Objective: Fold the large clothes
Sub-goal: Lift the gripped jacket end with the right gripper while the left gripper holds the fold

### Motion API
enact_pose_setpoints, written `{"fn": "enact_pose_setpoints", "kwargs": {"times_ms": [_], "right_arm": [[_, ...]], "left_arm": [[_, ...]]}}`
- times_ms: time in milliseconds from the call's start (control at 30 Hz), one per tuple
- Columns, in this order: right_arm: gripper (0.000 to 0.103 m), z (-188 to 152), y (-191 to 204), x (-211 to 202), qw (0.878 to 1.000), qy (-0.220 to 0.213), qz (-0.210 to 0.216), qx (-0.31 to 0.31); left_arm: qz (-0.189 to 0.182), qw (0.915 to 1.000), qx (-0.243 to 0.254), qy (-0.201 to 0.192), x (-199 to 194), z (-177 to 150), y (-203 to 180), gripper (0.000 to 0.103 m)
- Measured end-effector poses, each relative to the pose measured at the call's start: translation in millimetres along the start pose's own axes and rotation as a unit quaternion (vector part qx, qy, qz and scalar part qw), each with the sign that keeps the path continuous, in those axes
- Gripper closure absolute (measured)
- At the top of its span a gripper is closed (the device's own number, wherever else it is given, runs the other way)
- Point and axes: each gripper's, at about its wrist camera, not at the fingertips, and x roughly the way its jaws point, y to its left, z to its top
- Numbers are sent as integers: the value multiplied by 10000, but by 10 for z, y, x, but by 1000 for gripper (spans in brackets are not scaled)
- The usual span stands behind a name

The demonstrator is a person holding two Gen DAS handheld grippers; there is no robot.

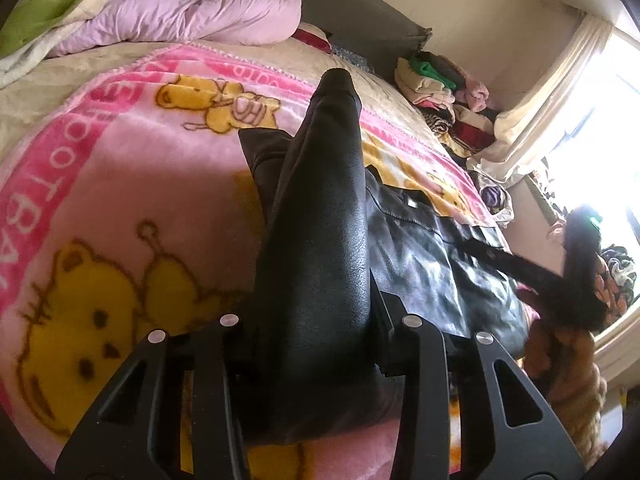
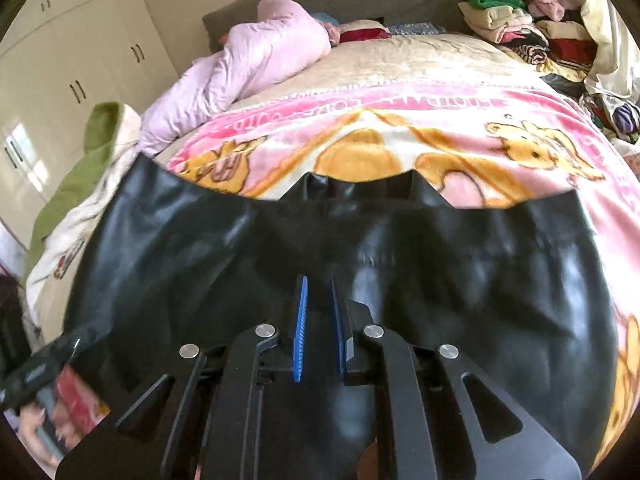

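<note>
Now the step in hand looks like the sleeve fold on a black, shiny leather-look jacket [image 1: 432, 256] spread on a pink fleece blanket printed with yellow cartoon bears [image 1: 120, 208]. The left gripper [image 1: 316, 320] has its jaws drawn partway in around one black sleeve [image 1: 324, 200], which stands up between them, its cuff pointing away toward the grey upholstered headboard [image 1: 360, 32]; the pads themselves are hidden by the fabric, but the sleeve appears clamped. The right gripper [image 2: 320, 320] hangs over the jacket's body with its blue ribbed pads [image 2: 301, 328] nearly together and nothing between them.

Next, I judge, the lifted sleeve must be carried across the jacket's body and laid flat, while the right gripper pins or takes the opposite edge; stiff leather-look cloth will tend to spring back.

Beyond the blanket toward the headboard lies a crumpled lilac quilt [image 2: 248, 64]. Beside the headboard sits a heap of mixed folded clothes [image 2: 516, 28], near a sunlit window with a cream curtain [image 1: 552, 100]. Cream wardrobe doors [image 2: 80, 52] stand on the bed's other side.
</note>
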Motion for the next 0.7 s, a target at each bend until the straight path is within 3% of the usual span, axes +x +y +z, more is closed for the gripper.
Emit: {"fn": "enact_pose_setpoints", "kwargs": {"times_ms": [200,367,533,700], "right_arm": [[92,68,-104,621,9975,587,-351,171],[93,-13,-53,737,9963,565,-624,-144],[93,6,-107,711,9972,564,-472,-165],[90,-85,-74,105,9998,141,36,-109]], "left_arm": [[-26,10000,-4,15,-8,-1,-1,73],[-43,10000,-14,50,16,-2,-18,73],[-49,9999,-70,59,21,7,-5,73],[-49,9999,-101,78,3,-3,20,73]]}}
